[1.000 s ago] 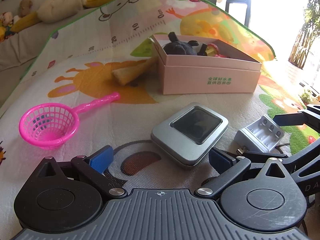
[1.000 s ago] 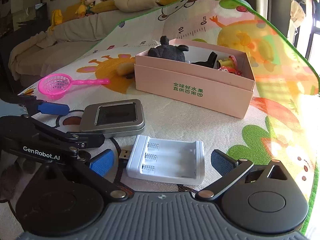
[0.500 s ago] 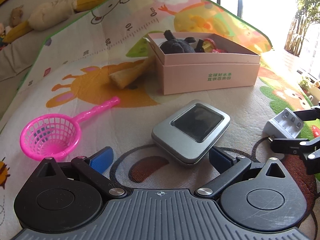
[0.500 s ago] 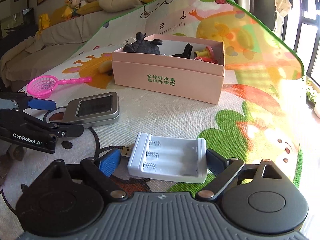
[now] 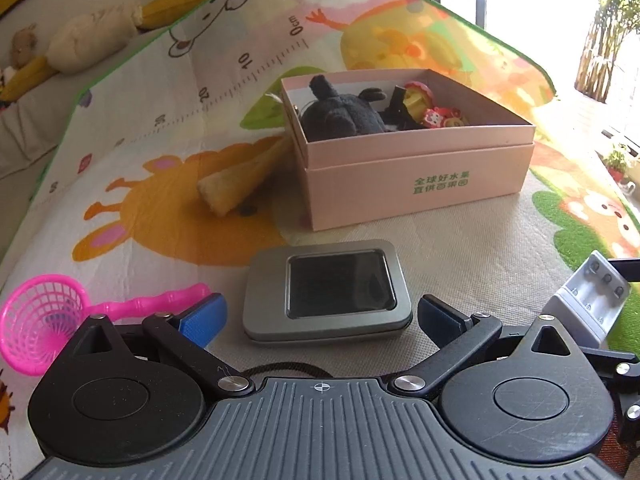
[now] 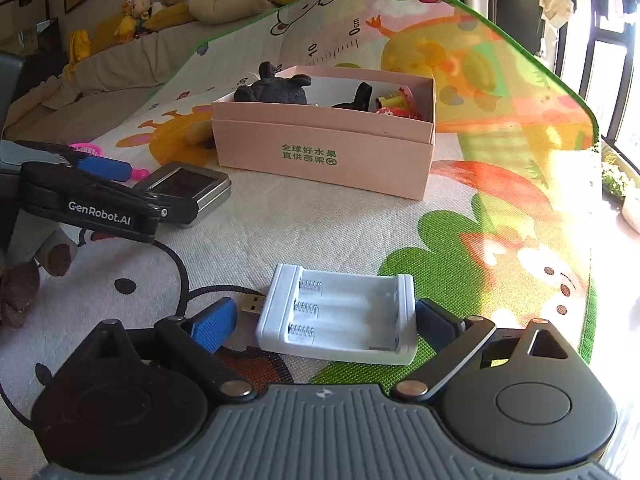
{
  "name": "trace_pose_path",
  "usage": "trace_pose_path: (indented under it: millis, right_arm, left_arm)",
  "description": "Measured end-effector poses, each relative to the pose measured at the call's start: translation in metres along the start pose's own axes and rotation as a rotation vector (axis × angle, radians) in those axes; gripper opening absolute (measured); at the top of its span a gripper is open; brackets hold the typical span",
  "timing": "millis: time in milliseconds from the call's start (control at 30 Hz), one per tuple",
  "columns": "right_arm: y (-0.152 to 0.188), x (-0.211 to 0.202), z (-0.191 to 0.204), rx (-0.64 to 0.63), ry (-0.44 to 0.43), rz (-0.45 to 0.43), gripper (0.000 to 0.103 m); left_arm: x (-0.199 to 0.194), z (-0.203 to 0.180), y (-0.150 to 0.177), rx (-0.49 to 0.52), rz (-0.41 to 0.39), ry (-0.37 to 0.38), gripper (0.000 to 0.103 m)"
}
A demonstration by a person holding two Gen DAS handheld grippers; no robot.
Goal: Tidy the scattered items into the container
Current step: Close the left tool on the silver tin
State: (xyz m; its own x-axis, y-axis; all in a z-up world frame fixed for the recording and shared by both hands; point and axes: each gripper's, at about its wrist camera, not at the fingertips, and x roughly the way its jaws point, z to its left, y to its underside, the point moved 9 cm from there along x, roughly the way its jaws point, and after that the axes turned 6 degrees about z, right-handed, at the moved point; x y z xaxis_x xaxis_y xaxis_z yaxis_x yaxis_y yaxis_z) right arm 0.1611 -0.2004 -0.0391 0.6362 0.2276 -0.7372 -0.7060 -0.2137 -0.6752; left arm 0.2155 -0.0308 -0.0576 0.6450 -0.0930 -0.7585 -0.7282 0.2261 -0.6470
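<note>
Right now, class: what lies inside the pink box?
Inside the pink box: a dark plush toy, a black item and small colourful toys. Anything beneath them is hidden.

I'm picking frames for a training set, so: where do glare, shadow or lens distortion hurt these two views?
Left wrist view: the window at upper right is blown out, the play mat edge bows from the fisheye, and the pink box stays sharp. Right wrist view: sun washes out the mat's right side, while the white battery charger and the metal tin read clearly.
</note>
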Motion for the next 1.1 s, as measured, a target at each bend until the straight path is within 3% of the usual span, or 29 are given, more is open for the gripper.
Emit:
trace_pose_path:
  millis: [333,400,567,867,1100]
  right_arm:
    - [0.000,0.001,0.001,0.004,-0.013,0.003,0.099]
    - [0.000,0.001,0.001,0.002,-0.010,0.004,0.098]
    - [0.000,0.000,0.002,-0.013,-0.008,-0.003,0.092]
    - [0.004,-0.009,0.001,-0.057,0.001,0.016,0.091]
    - [0.009,-0.039,-0.014,-0.058,0.015,0.000,0.091]
  left_arm:
    - [0.011,-0.008,-0.009,-0.026,-0.004,0.045,0.103]
    - [0.008,-0.012,-0.008,-0.014,-0.009,0.050,0.099]
    - [-0.002,-0.022,-0.003,0.020,-0.007,0.068,0.095]
    - [-0.030,-0.032,0.008,0.053,-0.030,0.098,0.095]
    - [-0.056,-0.058,0.017,0.120,-0.046,0.157,0.095]
